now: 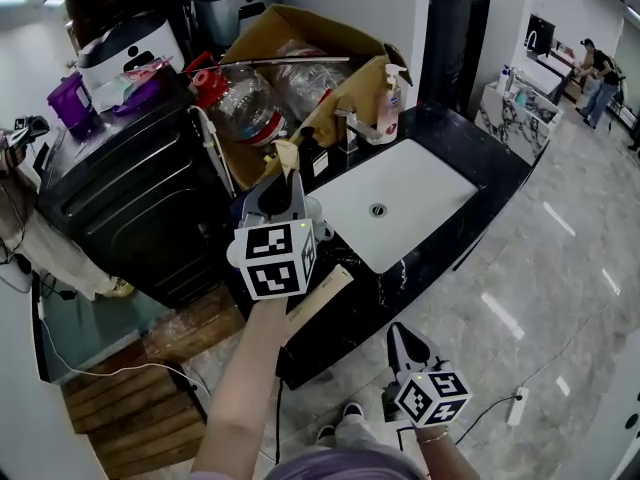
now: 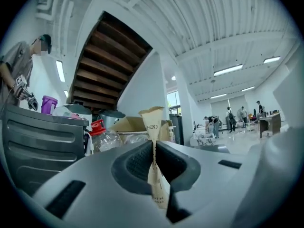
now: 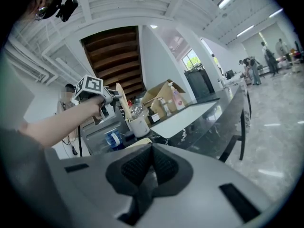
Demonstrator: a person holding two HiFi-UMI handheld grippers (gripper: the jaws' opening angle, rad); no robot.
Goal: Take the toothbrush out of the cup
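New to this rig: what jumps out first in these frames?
The left hand-held gripper is clamped on a paper-wrapped toothbrush, held upright with its lower end near the rim of the white cup. Nearby sit a white sink and a cardboard box stuffed with plastic bottles. The right hand-held gripper hangs low, shut and empty.

The head view looks steeply down on the counter (image 1: pixel 480 173). Both gripper views look low along their jaws, sharing the cardboard box (image 2: pixel 126 124); the right one shows the left gripper (image 3: pixel 113 98).
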